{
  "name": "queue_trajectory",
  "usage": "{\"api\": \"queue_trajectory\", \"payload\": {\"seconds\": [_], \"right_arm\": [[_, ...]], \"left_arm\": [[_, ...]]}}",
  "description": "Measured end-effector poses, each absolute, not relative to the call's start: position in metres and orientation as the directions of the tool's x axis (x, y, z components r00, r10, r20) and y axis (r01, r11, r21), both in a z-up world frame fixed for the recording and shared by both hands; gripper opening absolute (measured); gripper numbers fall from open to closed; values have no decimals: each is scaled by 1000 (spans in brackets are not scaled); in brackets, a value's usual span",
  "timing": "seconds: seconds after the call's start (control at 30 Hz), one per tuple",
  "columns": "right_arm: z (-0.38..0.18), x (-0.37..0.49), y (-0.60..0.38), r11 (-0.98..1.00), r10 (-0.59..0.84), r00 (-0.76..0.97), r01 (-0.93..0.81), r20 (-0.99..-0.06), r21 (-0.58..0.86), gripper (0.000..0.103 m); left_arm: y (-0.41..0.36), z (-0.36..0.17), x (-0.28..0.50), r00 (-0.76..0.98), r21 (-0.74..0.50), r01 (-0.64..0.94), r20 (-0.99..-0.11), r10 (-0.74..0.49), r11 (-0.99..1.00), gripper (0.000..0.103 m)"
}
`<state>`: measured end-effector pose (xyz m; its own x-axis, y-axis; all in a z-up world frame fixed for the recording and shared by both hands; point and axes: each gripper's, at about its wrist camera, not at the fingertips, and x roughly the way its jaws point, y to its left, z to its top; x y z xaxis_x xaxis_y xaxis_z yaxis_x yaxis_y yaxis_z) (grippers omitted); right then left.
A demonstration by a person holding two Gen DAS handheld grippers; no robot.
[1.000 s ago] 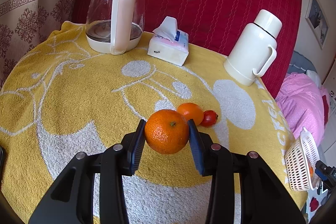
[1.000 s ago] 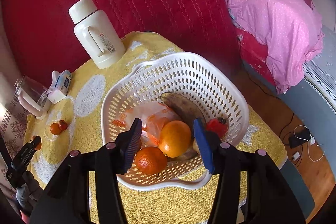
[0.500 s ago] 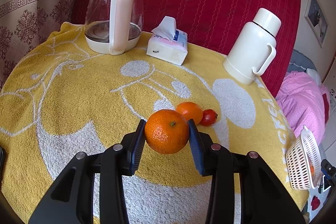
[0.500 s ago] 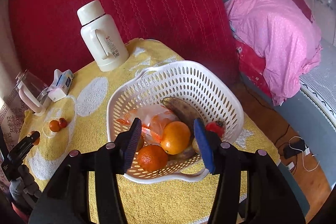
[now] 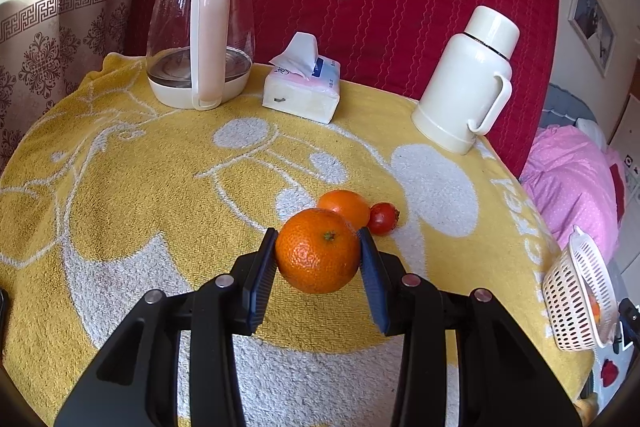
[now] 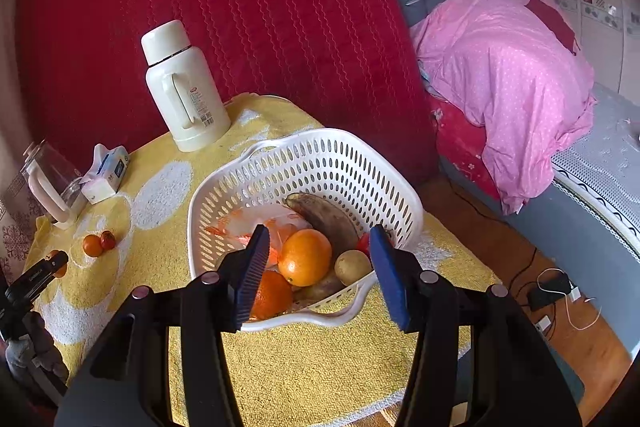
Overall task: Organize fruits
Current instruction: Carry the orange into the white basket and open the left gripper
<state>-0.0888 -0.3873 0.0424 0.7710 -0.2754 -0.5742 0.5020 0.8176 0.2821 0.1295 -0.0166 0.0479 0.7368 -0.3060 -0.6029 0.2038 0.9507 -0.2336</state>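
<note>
My left gripper [image 5: 319, 255] is clamped on a large orange [image 5: 318, 251], both pads pressed to its sides, held above the yellow-towelled tabletop [image 5: 120, 195]. Just beyond it on the towel lie a smaller orange [image 5: 346, 205] and a small red fruit [image 5: 384, 218], touching each other. My right gripper [image 6: 316, 267] holds nothing, its jaws parted over the near rim of the white basket [image 6: 320, 163], which contains two oranges, a darkened banana [image 6: 324, 215], a brownish round fruit and a plastic bag.
</note>
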Motion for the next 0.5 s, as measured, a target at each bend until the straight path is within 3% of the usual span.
{"api": "queue_trajectory", "payload": {"seconds": [0.5], "right_arm": [[32,-113,-397,809,-241,793,482,-560,335,54]], "left_arm": [[-35,37,97,742,-139,256,-606,-287,957,40]]}}
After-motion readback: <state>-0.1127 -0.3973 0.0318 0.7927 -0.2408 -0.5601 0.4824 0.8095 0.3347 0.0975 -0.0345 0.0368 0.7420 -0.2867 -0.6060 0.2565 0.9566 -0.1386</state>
